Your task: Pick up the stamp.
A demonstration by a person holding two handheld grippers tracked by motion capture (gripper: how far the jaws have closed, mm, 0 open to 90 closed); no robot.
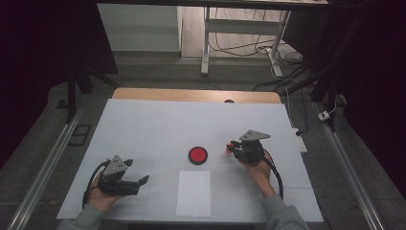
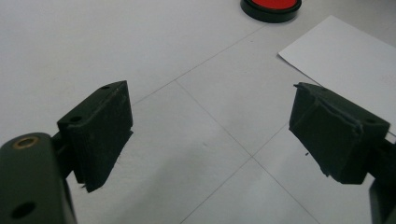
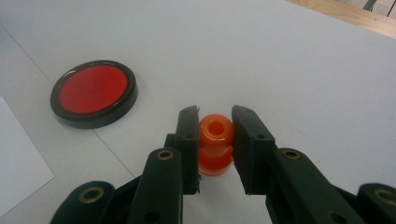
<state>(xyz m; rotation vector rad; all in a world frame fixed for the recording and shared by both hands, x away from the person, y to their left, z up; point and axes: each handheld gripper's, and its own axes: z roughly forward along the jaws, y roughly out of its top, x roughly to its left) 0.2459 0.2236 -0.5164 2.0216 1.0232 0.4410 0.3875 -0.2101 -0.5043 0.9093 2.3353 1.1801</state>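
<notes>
Two grippers are in my hands over the white surface (image 1: 143, 124). My right gripper (image 3: 215, 135) is clenched on a small orange spool-shaped piece (image 3: 215, 140), both pads pressing its sides (the hole in its top faces the camera in the right gripper view). In the high view that right gripper (image 1: 233, 146) sits right of the surface's middle, with the orange piece (image 1: 229, 148) at its tips, close above the surface; I cannot tell whether it touches. Just to the left of it lies a round red disc with a black rim (image 1: 197, 155), flat on the surface, near but apart from the piece. A white sheet of paper (image 1: 193, 192) lies near the front edge, just in front of the disc.

My left gripper (image 1: 142, 183) rests by the front left corner, released, its jaws standing wide apart with nothing between them. In the left gripper view the bare surface shows between its pads (image 2: 100, 130), with the disc (image 2: 271, 7) and the paper (image 2: 345, 56) farther off.
</notes>
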